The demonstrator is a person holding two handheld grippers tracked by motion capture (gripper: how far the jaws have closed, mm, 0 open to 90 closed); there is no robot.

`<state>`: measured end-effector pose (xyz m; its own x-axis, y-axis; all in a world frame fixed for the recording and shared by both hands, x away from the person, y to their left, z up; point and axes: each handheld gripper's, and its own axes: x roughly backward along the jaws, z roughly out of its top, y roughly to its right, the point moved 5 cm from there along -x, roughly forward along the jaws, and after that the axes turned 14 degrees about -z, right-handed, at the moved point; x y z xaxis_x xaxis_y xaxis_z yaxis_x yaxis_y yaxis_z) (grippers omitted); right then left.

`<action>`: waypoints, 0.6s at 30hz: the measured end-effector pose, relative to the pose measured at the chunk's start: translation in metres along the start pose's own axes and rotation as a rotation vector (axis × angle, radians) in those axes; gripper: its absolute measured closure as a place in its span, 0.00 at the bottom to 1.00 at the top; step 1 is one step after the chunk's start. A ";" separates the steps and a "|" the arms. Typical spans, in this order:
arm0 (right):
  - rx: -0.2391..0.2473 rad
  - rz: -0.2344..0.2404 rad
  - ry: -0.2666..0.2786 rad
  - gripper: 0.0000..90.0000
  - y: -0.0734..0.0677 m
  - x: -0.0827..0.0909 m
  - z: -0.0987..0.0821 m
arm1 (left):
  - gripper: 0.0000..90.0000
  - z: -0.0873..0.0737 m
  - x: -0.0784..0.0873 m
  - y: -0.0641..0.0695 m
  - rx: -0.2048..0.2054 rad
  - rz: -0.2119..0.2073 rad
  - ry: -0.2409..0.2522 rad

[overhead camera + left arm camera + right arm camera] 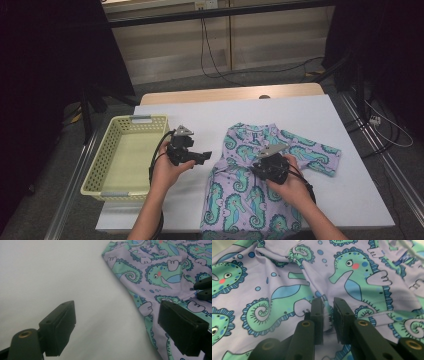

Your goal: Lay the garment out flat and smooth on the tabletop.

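Seahorse-print garment (260,190) lies flat on the white table (320,120) in the high view, right of the yellow basket (125,155); it looks light, limp, easily bunched. Left gripper (115,322), in its own view, hangs spread above bare table beside the hem. Right gripper (328,315), in its view, pinches a raised fold mid-cloth, a sound hold.

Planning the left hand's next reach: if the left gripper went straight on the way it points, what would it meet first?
Probably the white table, with the edge of the seahorse shirt just beside; depth is hard to judge. Its fingers stand wide apart.
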<state>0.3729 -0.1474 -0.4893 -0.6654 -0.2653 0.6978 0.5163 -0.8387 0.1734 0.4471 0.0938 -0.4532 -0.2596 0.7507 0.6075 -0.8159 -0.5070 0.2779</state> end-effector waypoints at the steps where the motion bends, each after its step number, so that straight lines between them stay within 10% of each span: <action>1: 0.012 -0.010 0.004 0.92 -0.001 0.000 0.001 | 0.17 0.000 0.000 0.000 -0.002 -0.002 -0.006; 12: 0.058 -0.027 0.034 0.93 -0.019 -0.012 0.011 | 0.21 -0.006 -0.020 0.006 0.021 -0.037 -0.008; 18: 0.037 -0.020 0.036 0.92 -0.017 -0.014 0.011 | 0.45 -0.014 -0.034 0.011 0.037 -0.084 -0.039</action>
<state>0.3796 -0.1243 -0.4942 -0.6947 -0.2660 0.6683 0.5216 -0.8261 0.2134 0.4394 0.0686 -0.4812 -0.1700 0.7747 0.6090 -0.8144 -0.4584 0.3558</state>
